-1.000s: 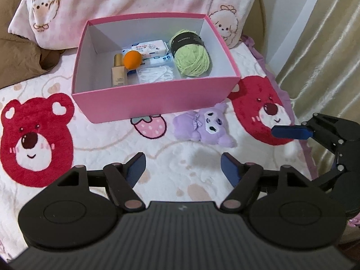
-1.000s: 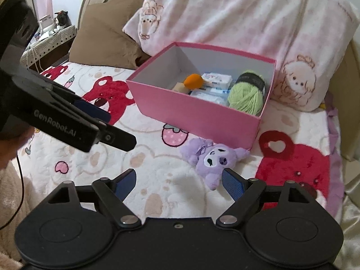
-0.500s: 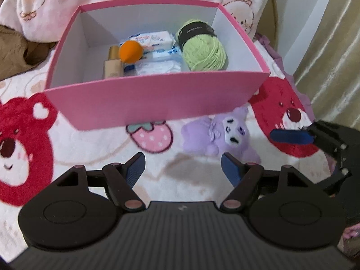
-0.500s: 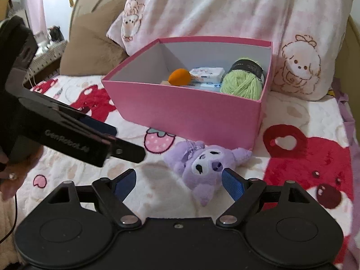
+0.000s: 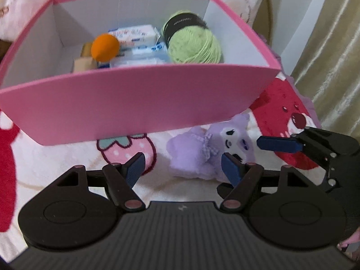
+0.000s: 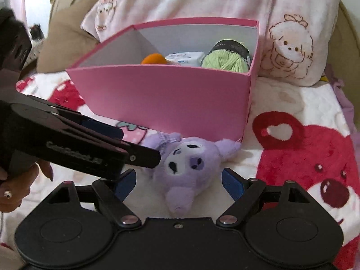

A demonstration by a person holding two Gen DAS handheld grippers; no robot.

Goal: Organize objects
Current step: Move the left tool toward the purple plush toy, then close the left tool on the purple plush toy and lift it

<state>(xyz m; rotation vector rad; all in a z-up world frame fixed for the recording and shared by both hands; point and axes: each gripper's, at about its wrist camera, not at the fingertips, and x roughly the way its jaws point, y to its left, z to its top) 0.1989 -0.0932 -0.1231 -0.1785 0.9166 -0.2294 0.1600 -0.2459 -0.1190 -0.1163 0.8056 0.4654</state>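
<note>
Purple plush toy (image 6: 186, 168) lies on the bed blanket (image 6: 292, 103) just in front of the pink box (image 6: 168, 99), outside it, while yarn (image 6: 225, 61), an orange ball (image 5: 105, 49) and packets sit inside. The right gripper (image 6: 178, 182) has its fingers spread wide with the toy between them, not yet pressed; the left gripper (image 5: 183, 167) is also open and empty, its fingers beside the toy. In the right wrist view the toy's long axis runs from the box toward the camera, face up, ears toward the box. A good grasp would likely close across the soft head, squeezing enough that the plush does not slip, then lift clear of the box's near wall before dropping it inside.
</note>
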